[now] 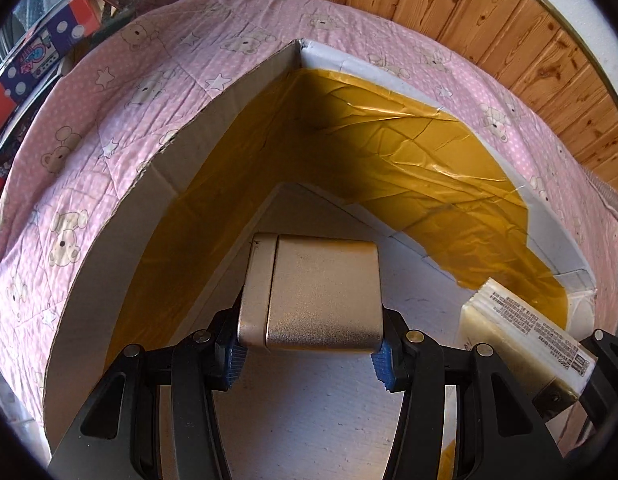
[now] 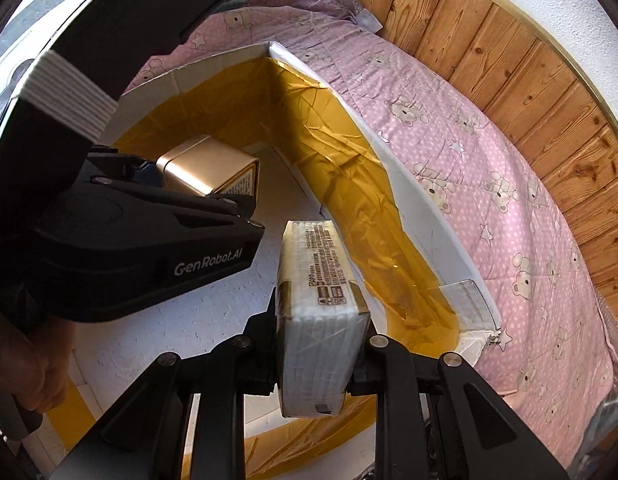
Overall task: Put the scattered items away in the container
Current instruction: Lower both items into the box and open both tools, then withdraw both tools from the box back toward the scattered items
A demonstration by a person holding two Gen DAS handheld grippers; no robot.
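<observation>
Left tool (image 1: 309, 354) grips gold tin (image 1: 313, 292); right tool (image 2: 315, 372) clamps white tissue pack (image 2: 321, 320). Both held inside cardboard box (image 1: 213, 120), above its floor, on pink bedspread (image 2: 489, 184).

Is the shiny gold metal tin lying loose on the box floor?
No, the gold metal tin is clamped between the left gripper's blue pads.

Item 1: your gold metal tin (image 1: 313, 292), rounded corners, lid seam at one end, sits inside the container (image 1: 229, 108), above its white floor. Item 2: your clear-wrapped white packet (image 2: 321, 312), printed label, brown tape ends, on edge, also inside. Container: open cardboard box w/ yellow-taped inner walls, on pink bedding.
</observation>
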